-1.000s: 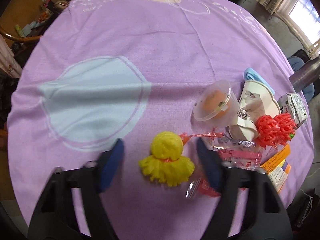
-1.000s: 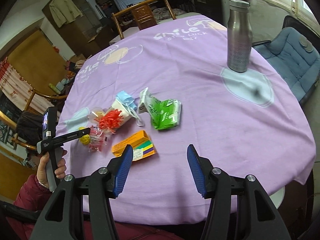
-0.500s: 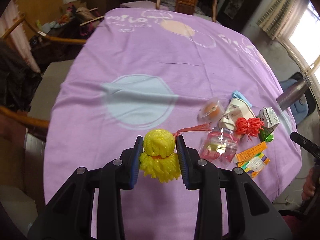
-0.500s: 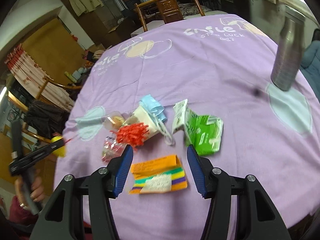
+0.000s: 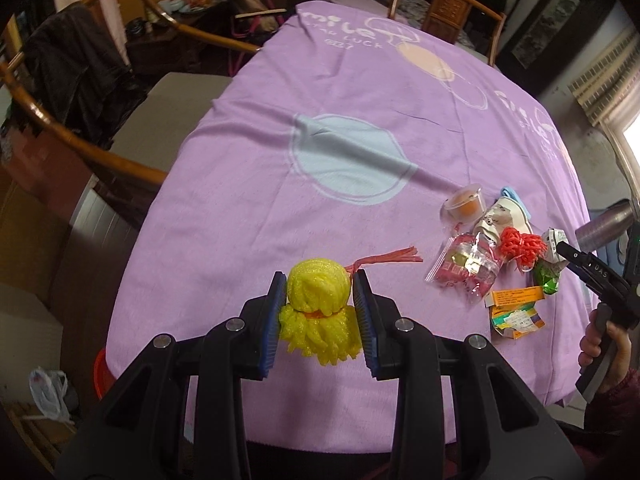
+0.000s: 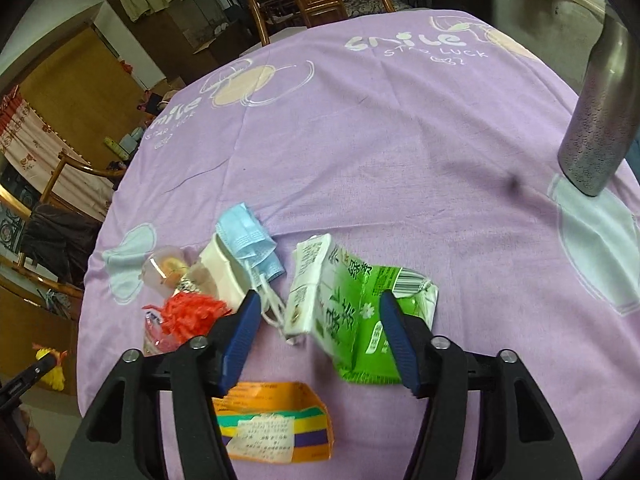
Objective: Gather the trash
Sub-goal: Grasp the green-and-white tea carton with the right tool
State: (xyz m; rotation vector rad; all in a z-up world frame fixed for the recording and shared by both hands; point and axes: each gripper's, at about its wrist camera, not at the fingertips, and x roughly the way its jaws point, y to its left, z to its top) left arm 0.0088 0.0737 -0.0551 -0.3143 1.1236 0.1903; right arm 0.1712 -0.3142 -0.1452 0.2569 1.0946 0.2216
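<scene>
My left gripper (image 5: 319, 280) is shut on a yellow foam fruit net (image 5: 318, 308) and holds it above the near edge of the purple-clothed table (image 5: 352, 88). My right gripper (image 6: 318, 310) is open and hovers over a green and white drink carton (image 6: 352, 308), with the carton between the fingers. The other trash lies in a heap: a blue face mask (image 6: 250, 240), a white paper cup (image 6: 224, 276), a red foam net (image 6: 188, 314), a clear jelly cup (image 6: 166, 270), a pink wrapper (image 5: 464, 270) and an orange box (image 6: 272, 424).
A steel bottle (image 6: 600, 116) stands at the right of the table. Wooden chairs (image 5: 80, 92) stand around the table. A red bin rim (image 5: 100, 376) and a white plastic bag (image 5: 48, 392) sit on the floor at lower left.
My left gripper closed on the yellow foam net and lifted it back off the table. My right gripper moved forward and down over the green carton.
</scene>
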